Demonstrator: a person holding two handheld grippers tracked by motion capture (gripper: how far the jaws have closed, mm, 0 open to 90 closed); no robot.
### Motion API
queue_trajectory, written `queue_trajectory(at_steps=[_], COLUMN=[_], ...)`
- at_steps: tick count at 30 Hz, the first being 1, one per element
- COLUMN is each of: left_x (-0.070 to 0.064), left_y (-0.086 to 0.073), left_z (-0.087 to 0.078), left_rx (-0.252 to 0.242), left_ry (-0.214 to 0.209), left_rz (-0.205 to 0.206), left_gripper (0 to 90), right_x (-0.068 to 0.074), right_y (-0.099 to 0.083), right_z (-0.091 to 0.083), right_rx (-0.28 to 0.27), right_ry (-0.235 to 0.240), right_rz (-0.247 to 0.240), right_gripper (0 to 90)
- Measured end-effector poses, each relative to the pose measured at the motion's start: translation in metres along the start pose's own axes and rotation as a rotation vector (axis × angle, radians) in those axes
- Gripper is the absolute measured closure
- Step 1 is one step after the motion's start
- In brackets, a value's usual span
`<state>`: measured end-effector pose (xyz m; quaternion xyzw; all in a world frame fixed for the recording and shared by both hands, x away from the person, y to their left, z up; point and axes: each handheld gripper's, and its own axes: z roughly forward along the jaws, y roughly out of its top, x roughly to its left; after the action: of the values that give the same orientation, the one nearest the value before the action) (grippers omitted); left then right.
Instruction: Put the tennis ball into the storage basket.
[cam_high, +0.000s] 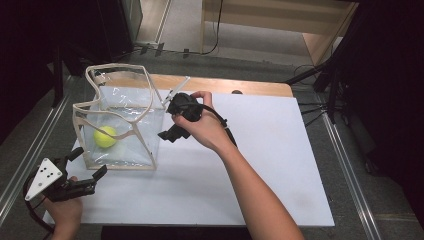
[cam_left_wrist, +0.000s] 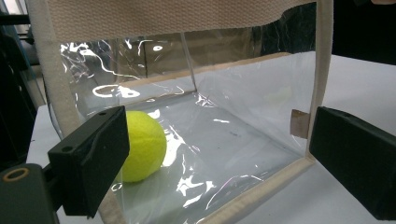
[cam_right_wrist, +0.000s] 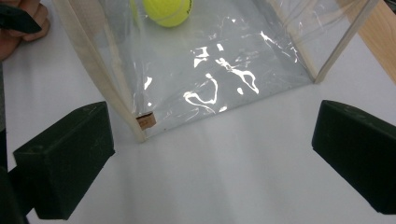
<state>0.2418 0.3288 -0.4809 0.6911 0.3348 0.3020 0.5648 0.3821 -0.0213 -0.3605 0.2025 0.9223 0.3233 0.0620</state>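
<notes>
From the high view I see the white counter (cam_high: 260, 165) across the middle of the frame, with the clear bag (cam_high: 120, 125) standing at its left. A ball (cam_high: 105, 136) lies inside, low left. My right tool (cam_high: 172, 131) hovers just beside the bag's right wall; its own view shows its jaws wide apart, holding nothing. My left tool (cam_high: 90, 165) sits lower left, jaws wide open and empty, and its view shows the ball (cam_left_wrist: 142, 144) through the plastic.

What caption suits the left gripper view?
Open hand-held gripper faces a clear bag holding a tennis ball.
</notes>
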Motion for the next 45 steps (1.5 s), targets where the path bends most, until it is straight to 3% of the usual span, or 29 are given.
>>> queue_trajectory(at_steps=[16,21,39,45], left_x=[0.0,0.0,0.0,0.0], left_y=[0.0,0.0,0.0,0.0], left_z=[0.0,0.0,0.0,0.0], left_rx=[0.005,0.006,0.007,0.007], left_ry=[0.0,-0.001,0.001,0.0], left_rz=[0.011,0.012,0.009,0.009], left_gripper=[5.4,5.4,5.4,5.4], right_x=[0.001,0.001,0.002,0.001], right_y=[-0.04,-0.054,-0.116,-0.136], right_z=[0.015,0.018,0.019,0.016], right_rx=[-0.063,-0.092,-0.223,-0.241], right_ry=[0.002,-0.005,-0.064,-0.085], right_rz=[0.035,0.066,0.122,0.157], right_gripper=[0.0,0.0,0.0,0.0])
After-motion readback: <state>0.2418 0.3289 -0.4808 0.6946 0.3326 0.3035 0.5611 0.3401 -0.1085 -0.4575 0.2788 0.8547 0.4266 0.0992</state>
